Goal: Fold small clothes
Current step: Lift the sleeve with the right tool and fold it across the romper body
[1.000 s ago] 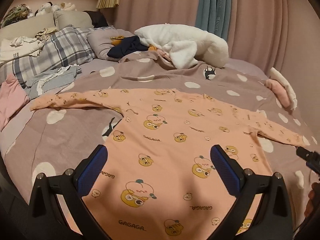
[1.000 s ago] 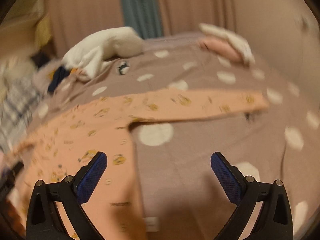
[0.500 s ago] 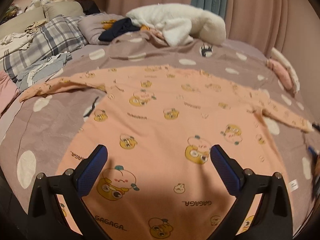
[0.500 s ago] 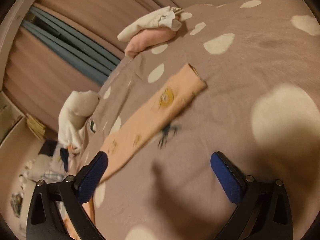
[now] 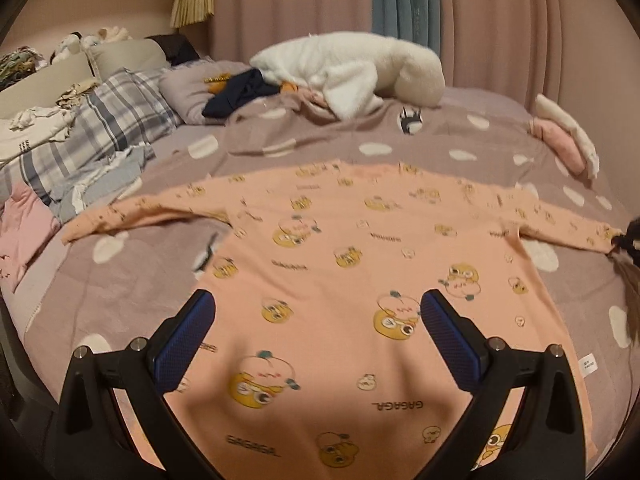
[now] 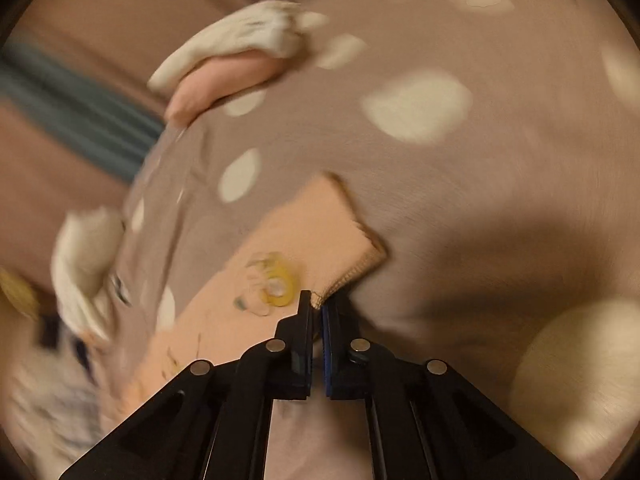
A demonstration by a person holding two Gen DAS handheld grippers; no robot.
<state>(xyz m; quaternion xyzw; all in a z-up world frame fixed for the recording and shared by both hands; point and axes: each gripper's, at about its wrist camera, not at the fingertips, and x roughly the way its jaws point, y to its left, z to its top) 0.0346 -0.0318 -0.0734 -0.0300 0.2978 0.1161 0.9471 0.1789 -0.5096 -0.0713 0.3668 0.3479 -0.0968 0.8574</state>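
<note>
A peach long-sleeved shirt [image 5: 340,264] with cartoon prints lies spread flat on the bed, both sleeves stretched out sideways. My left gripper [image 5: 318,312] is open and empty, hovering over the shirt's lower body. My right gripper [image 6: 318,308] is shut on the cuff corner of the shirt's right sleeve [image 6: 316,236]; it also shows at the far right edge of the left wrist view [image 5: 624,240]. The right wrist view is blurred.
The bed has a mauve duvet with cream spots [image 5: 120,280]. A white fluffy blanket [image 5: 352,68], dark clothes [image 5: 240,90] and plaid pillows [image 5: 100,120] lie at the back and left. A folded pink and white pile [image 5: 564,140] sits at the right, also in the right wrist view [image 6: 224,68].
My right gripper has moved down onto the sleeve cuff and shut on it; it was open before. My left gripper's view has pulled back and tilted up a little, jaws still open.
</note>
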